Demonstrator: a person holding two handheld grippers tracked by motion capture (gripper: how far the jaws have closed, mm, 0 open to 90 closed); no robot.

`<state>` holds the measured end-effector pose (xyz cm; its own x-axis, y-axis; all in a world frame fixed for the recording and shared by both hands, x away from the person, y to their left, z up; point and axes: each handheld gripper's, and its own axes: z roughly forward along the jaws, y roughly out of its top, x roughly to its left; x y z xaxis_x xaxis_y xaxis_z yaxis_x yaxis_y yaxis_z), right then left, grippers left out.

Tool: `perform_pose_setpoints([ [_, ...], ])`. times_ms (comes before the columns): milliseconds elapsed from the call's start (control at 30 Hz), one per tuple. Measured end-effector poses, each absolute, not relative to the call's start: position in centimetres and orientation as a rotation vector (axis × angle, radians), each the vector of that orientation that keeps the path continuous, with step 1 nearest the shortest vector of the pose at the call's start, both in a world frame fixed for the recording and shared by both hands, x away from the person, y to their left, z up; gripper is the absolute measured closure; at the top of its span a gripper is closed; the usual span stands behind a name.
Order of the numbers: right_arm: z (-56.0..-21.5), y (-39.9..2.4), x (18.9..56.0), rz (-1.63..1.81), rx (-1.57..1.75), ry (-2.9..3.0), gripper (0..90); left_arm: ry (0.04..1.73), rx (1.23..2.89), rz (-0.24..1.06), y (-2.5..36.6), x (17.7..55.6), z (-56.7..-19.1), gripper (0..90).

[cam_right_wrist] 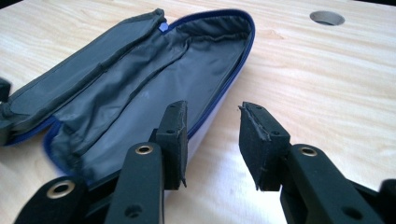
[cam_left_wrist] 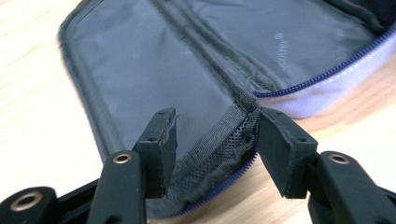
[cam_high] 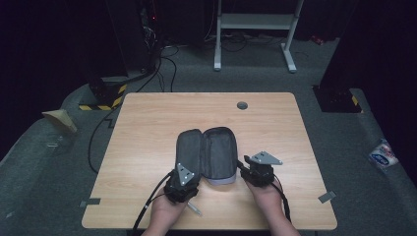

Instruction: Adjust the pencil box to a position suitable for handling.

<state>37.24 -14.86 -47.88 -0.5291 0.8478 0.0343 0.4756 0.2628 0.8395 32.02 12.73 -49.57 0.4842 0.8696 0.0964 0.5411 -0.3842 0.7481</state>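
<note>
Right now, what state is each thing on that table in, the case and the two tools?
Pencil case: unzipped, spread open flat on the table, nothing visible inside.
Left tool: jaws apart, straddling the mesh end of the case by the zip, pads not clamped on it.
Right tool: jaws apart, one just inside the case's rim and the other outside over bare wood, holding nothing.
Table hole: nothing in it.

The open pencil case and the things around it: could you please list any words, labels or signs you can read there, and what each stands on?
Faint print on the pencil case lining: too blurred to read.
Blue-and-white packet on the floor: print too small to read.
Yellow-and-black hazard stripes on a stand's base: a sign without words.
</note>
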Motion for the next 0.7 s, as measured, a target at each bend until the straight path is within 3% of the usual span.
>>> perform_pose_setpoints([
  [500, -47.2, -11.1, 46.5, 1.061, 1.238, 2.134, 65.7, 1.184, 2.072, 0.642, 14.0, 32.3, -49.9, 49.4],
  [700, -47.4, -11.0, 47.6, 0.999, 1.266, 2.17, 86.6, 1.203, 2.083, 0.646, 14.6, 32.6, -50.1, 49.9],
])
